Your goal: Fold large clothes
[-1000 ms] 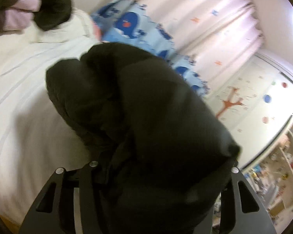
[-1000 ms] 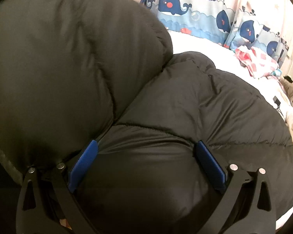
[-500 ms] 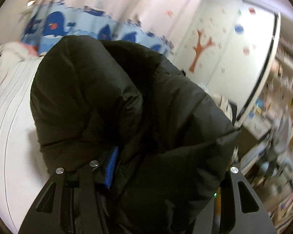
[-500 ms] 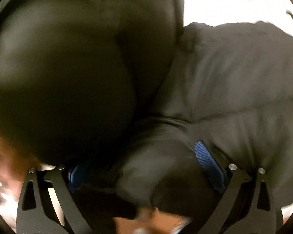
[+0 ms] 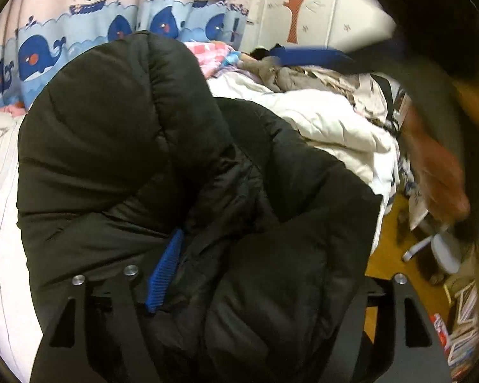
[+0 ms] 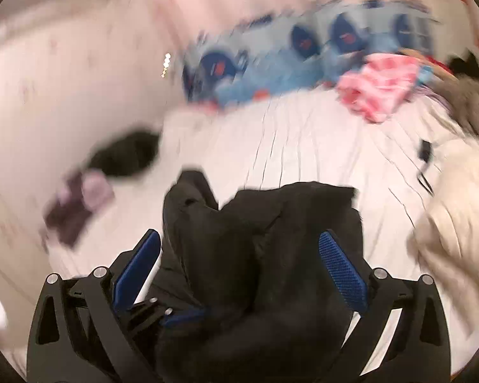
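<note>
A black puffer jacket [image 5: 182,166] is bunched up between the fingers of my left gripper [image 5: 271,255]. The jaws are opening; the jacket still bulges against the left blue pad [image 5: 163,274] and hides the right one. In the blurred right wrist view, part of the jacket [image 6: 258,239] lies on the white striped bed sheet [image 6: 287,146] between the pads of my right gripper [image 6: 239,249]. That gripper stands open, with a gap at its left pad [image 6: 137,271]. The left wrist view shows a blurred hand [image 5: 437,175] at the right.
A whale-print curtain [image 5: 41,57] hangs behind the bed. A pink checked cloth [image 6: 380,86], a cream garment [image 6: 456,191] and other clothes are piled at the bed's right. A dark bundle [image 6: 124,153] and a lilac cloth [image 6: 79,201] lie at the left. Wooden floor [image 5: 396,223] shows beyond the bed's edge.
My left gripper swung right with the jacket, and its left pad now shows more. My right gripper lifted off the jacket, so the bed has come into its view.
</note>
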Demonstrator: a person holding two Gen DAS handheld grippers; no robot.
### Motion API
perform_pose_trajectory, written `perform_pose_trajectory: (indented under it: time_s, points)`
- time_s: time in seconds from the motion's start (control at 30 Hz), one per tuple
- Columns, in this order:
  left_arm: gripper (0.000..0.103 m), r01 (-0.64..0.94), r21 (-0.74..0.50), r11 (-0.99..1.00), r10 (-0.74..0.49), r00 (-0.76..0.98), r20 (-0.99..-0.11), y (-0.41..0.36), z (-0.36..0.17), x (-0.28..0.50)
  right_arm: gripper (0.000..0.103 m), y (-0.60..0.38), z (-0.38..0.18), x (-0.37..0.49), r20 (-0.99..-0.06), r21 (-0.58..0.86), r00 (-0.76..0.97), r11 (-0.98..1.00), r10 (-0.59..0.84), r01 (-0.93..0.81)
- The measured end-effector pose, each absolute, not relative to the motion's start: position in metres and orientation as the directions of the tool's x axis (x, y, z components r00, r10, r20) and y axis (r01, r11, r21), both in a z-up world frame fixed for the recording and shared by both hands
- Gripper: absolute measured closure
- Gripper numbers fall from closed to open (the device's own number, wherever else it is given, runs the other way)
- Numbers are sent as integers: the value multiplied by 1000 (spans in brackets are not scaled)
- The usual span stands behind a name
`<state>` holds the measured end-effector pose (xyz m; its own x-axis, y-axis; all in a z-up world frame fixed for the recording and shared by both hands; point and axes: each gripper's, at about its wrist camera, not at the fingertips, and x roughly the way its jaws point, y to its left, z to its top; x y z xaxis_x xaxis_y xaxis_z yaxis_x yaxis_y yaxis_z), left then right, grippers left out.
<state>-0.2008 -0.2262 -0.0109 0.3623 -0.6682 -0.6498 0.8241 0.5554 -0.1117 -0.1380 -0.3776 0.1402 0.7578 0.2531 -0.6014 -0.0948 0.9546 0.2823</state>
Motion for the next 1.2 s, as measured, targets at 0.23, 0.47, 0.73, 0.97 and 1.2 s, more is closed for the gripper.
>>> perform_pose_trajectory:
  time_s: [0.23,0.47,0.73,0.97,1.2]
  points:
    - [25,872,-198,448,-719,219,-659,-193,11,-207,7,-352,63,-93,-787,-118,609,993,-103,16]
    - [16,698,-525,487,-838,205,-505,-118,36,-140,7,-389,23,-126,-794,-118,586,986,-162,113]
    - [15,693,-495,524,-779,155,-607,-188,5,-103,7,-423,51,-135,-771,25,632,987,-82,159]
    - [13,763,-315,564,-689,224,-689,-242,-19,-133,7,-427,59,-94,-750,-122,630,978,-204,171]
    - [7,796,-279,538,-649,180,-739,-271,-43,-143,7,-497,-45,-87,-822,191,569,941,-3,280]
